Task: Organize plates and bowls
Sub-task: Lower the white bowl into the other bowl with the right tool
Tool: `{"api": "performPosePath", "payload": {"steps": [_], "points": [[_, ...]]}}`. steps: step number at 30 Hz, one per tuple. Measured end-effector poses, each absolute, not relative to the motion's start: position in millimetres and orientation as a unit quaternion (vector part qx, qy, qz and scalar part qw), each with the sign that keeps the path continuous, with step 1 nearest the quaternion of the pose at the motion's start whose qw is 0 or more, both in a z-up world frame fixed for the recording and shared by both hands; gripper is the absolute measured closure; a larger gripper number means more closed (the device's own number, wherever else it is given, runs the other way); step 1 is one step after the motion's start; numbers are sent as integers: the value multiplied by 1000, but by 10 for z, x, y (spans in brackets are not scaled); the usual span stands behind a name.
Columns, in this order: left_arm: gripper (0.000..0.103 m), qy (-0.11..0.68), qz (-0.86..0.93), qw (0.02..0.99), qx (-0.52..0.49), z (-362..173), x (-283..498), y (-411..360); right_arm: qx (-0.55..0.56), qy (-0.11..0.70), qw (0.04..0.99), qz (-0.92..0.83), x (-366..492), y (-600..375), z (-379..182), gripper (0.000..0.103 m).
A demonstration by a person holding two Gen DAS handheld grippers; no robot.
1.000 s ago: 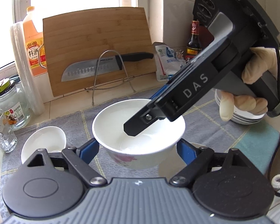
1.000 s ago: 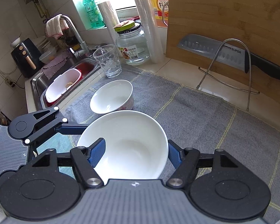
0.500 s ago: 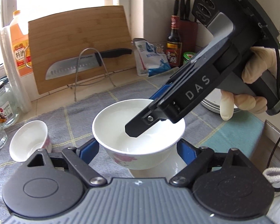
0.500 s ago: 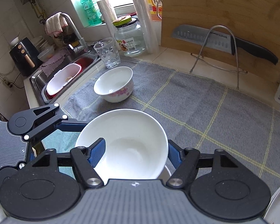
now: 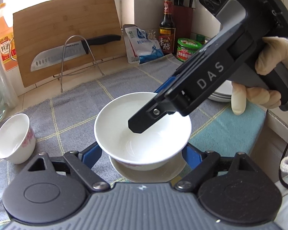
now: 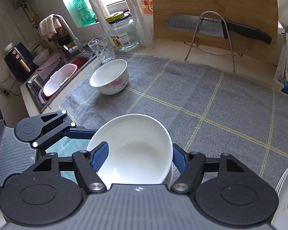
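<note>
Two tongs are sharing one bowl: your left tongs are cradling its sides, your right tongs are pinching its rim — steadying it just above another bowl on the desk, likely for stacking.

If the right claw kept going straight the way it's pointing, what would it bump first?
Probably the grey cloth just past the big bowl that the right claw grips. The small bowl sits off to the left of that line, though depth is hard to judge.
</note>
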State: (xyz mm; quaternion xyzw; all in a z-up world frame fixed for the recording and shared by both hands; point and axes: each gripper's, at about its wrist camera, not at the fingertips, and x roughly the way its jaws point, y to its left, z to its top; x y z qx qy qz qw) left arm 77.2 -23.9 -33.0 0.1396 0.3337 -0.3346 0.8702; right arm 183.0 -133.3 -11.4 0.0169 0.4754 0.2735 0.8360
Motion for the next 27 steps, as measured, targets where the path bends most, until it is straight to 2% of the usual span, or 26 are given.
{"api": "performPosePath", "payload": {"steps": [27], "points": [[13, 365, -342, 854, 141, -448, 808, -265, 30, 490, 827, 274, 1843, -1354, -266, 27]]}}
